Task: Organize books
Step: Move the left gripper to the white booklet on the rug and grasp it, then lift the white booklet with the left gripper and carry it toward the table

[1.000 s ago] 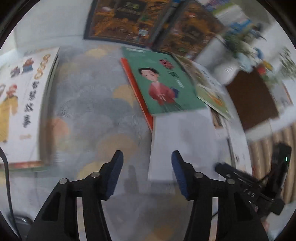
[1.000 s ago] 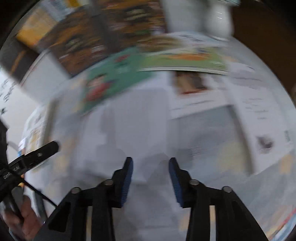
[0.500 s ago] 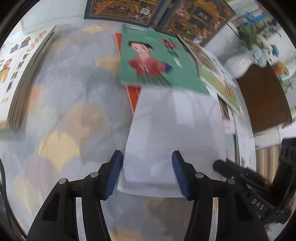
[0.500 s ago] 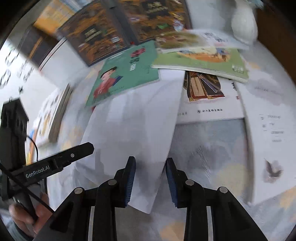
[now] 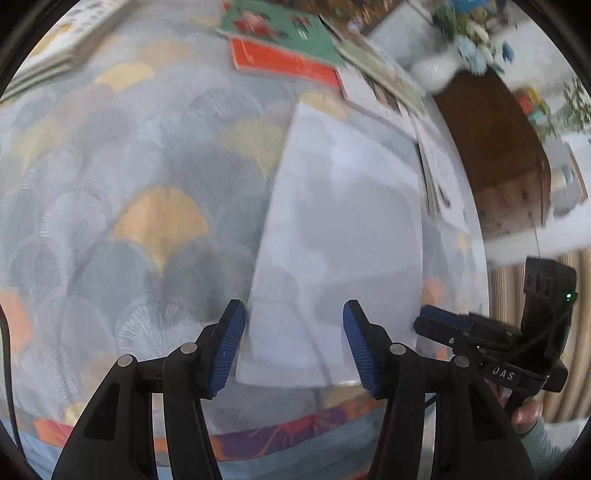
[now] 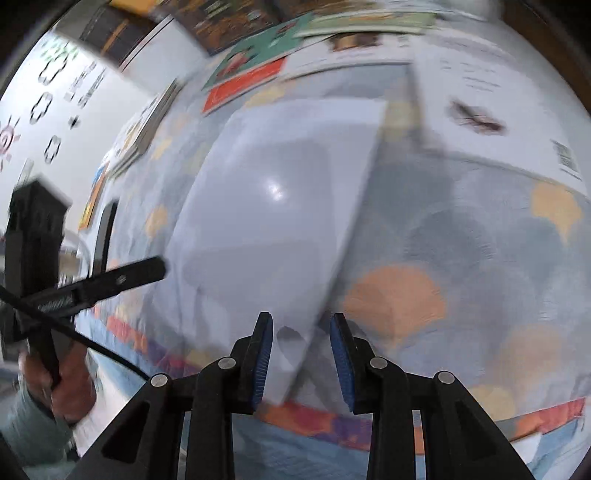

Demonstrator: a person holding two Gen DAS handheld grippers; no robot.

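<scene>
A plain white book [image 5: 343,221] [image 6: 277,203] lies lengthwise on the fan-patterned tablecloth [image 5: 147,184], apart from the other books. My left gripper [image 5: 293,314] is open over its near edge. The book's near left corner sits by the left pad, and the right finger overlaps the cover. My right gripper [image 6: 301,325] has narrow jaws closed around the book's near right corner, which runs deep between the pads. The right gripper's fingers [image 5: 443,323] show at the right of the left wrist view. The picture is blurred.
A green book [image 5: 280,26] lies on a red book [image 5: 280,61] at the far side, with more books beside them. A stack of books [image 5: 55,48] is far left. A white vase [image 5: 436,70] and a brown cabinet [image 5: 491,147] stand right. The table's front edge [image 5: 277,432] is close.
Both grippers came toward the table's near edge and the white book came with them. It slid out from under the green book, uncovering the red one. The right jaws narrowed slightly.
</scene>
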